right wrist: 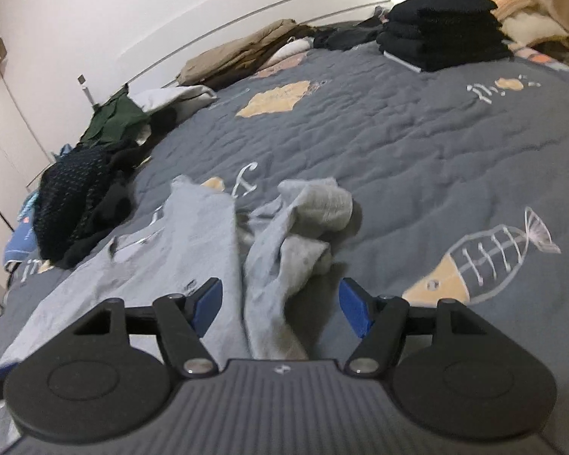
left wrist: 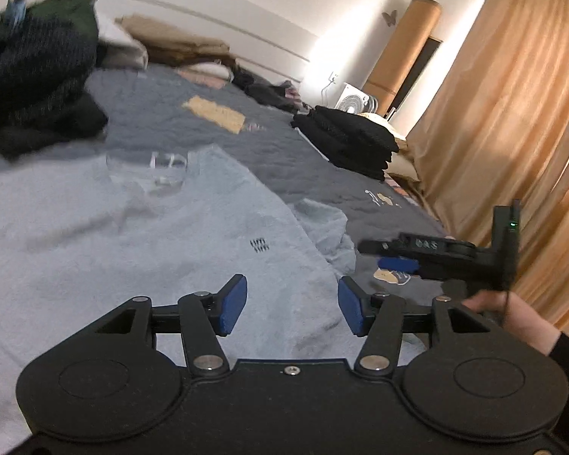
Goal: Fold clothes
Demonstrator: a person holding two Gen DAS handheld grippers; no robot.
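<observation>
A shirt (left wrist: 140, 235) lies on the bed (right wrist: 417, 144), folded stack (right wrist: 442, 34) far behind.

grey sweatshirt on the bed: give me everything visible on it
The grey sweatshirt is pale grey, soft fleecy-looking fabric, lying spread mostly flat on the dark quilted bedspread, unfolded. A small dark mark sits on its body and a faint pale print near the far end. One sleeve lies crumpled and twisted beside the body. Both the left gripper and right gripper are open, gripping nothing.

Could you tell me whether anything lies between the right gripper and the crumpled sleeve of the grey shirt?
Nothing visible does. The right gripper is open, and the crumpled sleeve of the grey shirt lies directly ahead between its fingers on the quilt.
</observation>
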